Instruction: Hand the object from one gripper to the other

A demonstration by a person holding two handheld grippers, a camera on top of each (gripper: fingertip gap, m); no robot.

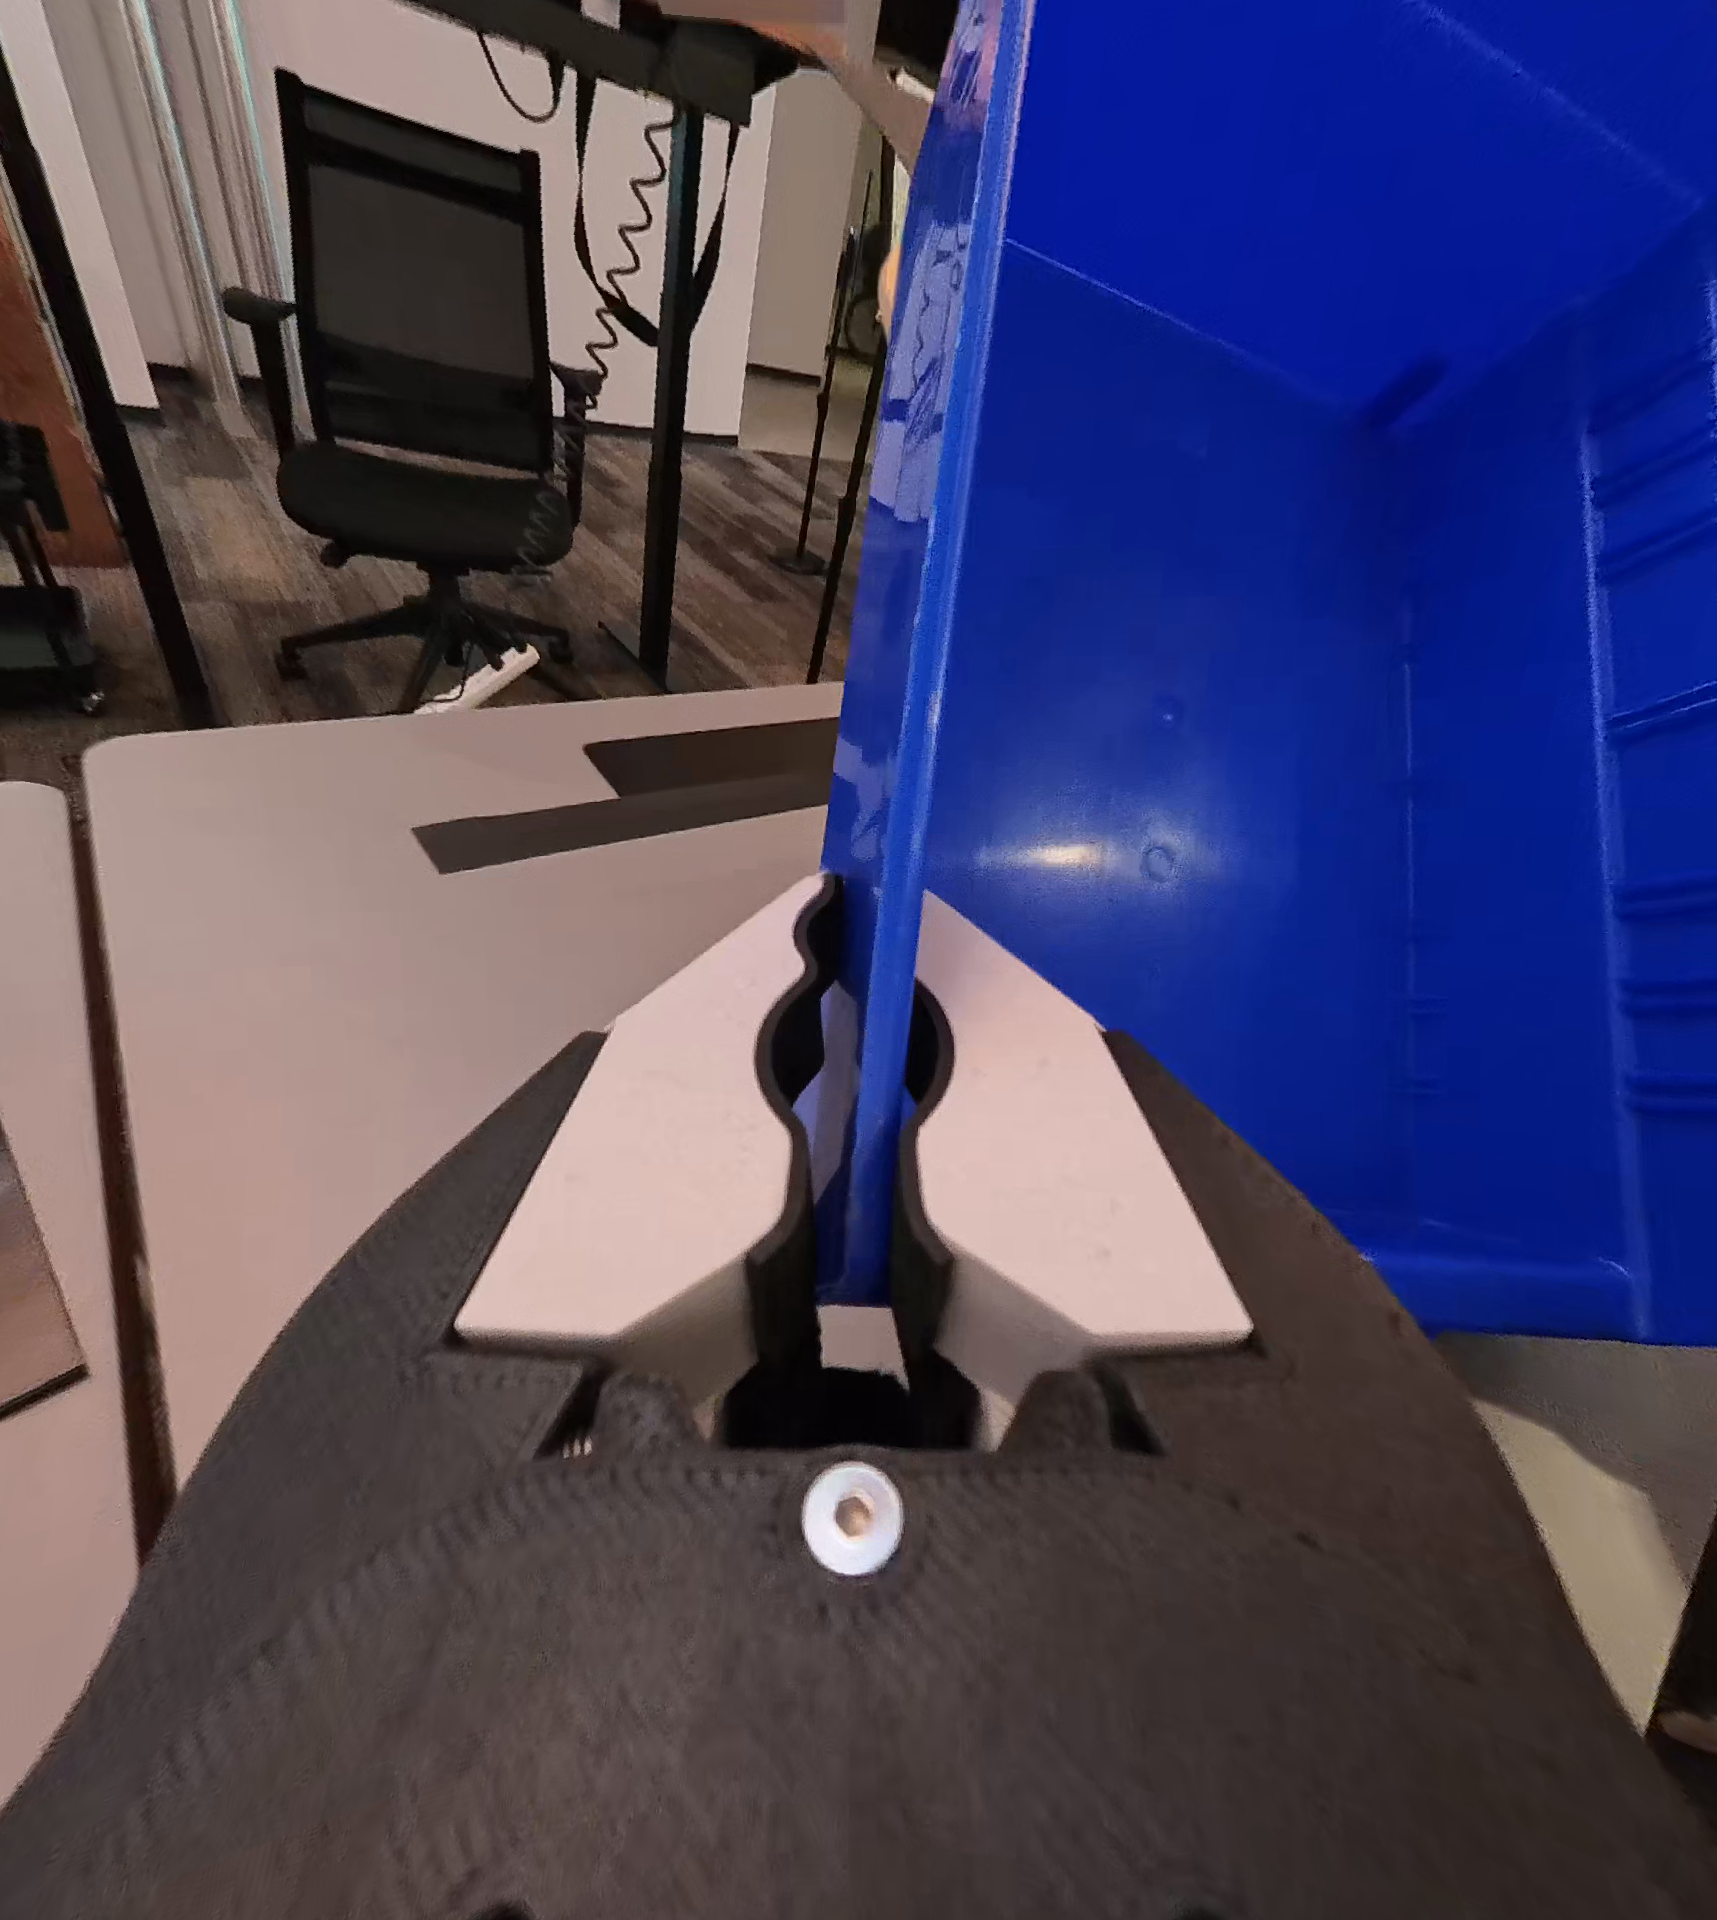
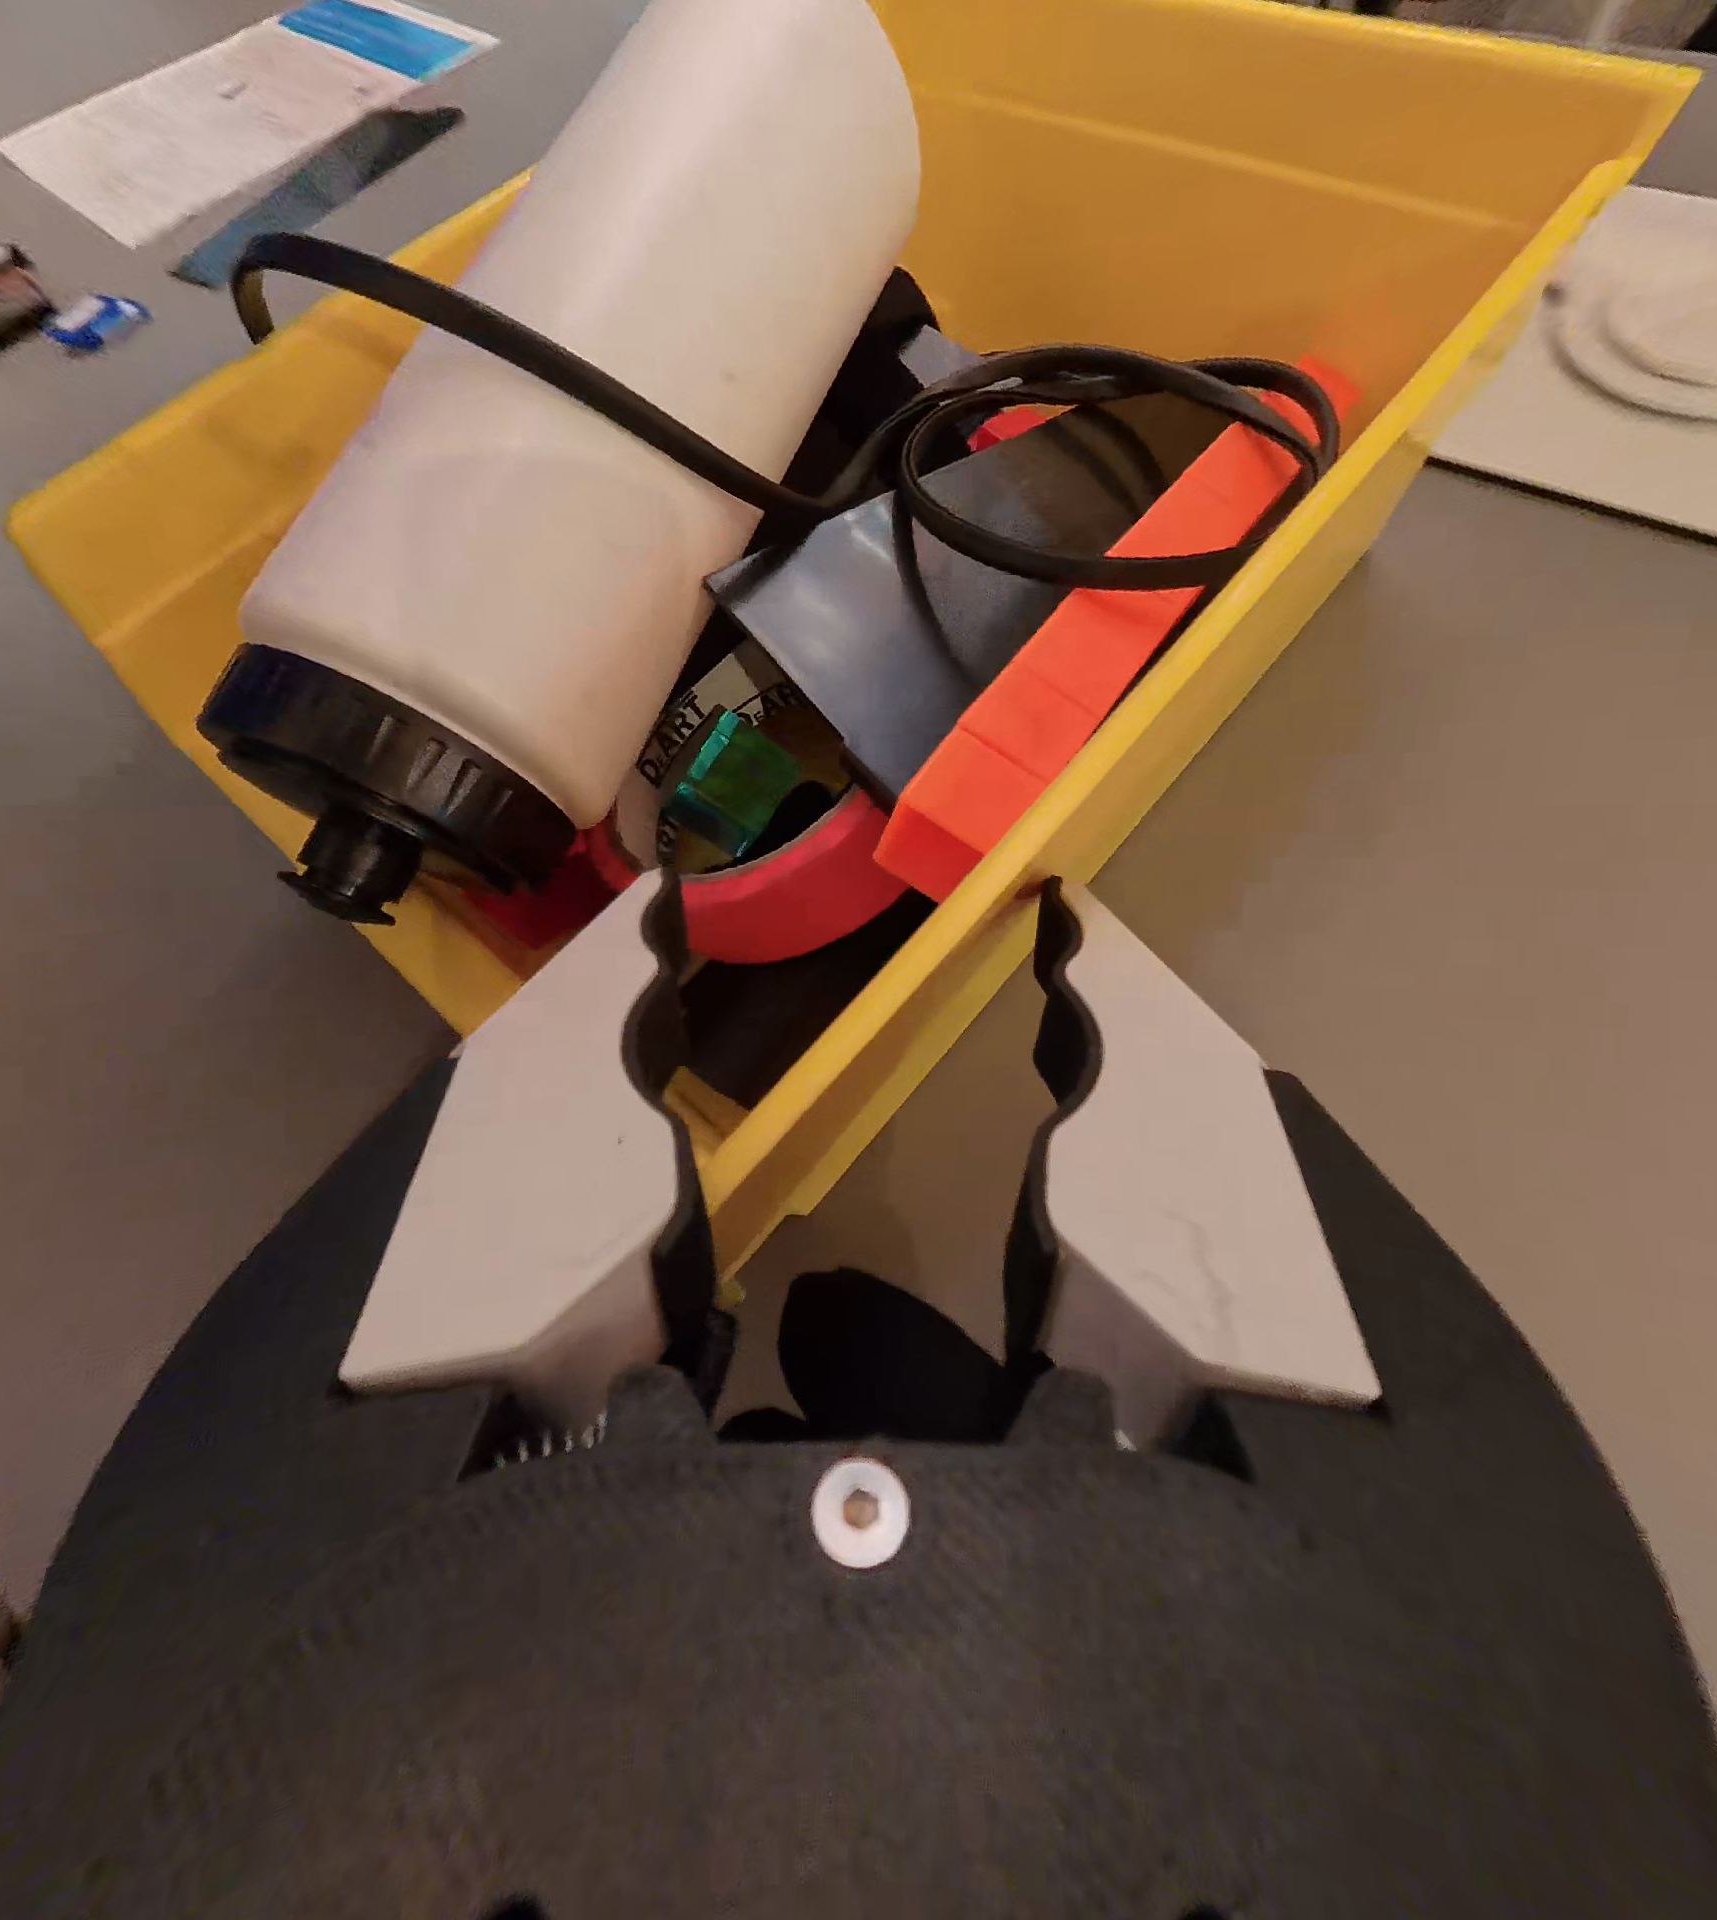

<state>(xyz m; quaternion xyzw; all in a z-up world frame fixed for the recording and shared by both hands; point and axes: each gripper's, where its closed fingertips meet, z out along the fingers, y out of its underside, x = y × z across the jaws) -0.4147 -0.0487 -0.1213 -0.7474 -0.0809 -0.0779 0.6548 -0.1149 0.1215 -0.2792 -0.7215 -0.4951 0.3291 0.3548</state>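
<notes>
Transfer is not yet begun: the blue bin (image 1: 1301,727) is clamped at its wall by the left gripper (image 1: 859,1091), while the right gripper (image 2: 859,1049), spread wide at lower centre around the yellow bin's (image 2: 1249,208) rim, must be brought across to it.

Office chair (image 1: 418,416) sits far ahead, left of the tool, behind the table (image 1: 366,883). On the other side: paper (image 2: 230,114) far upper left, plates (image 2: 1706,343) off to the right.

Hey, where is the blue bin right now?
In the left wrist view the blue bin fills the right side, lifted above the table, its side wall pinched in the left tongs.
</notes>
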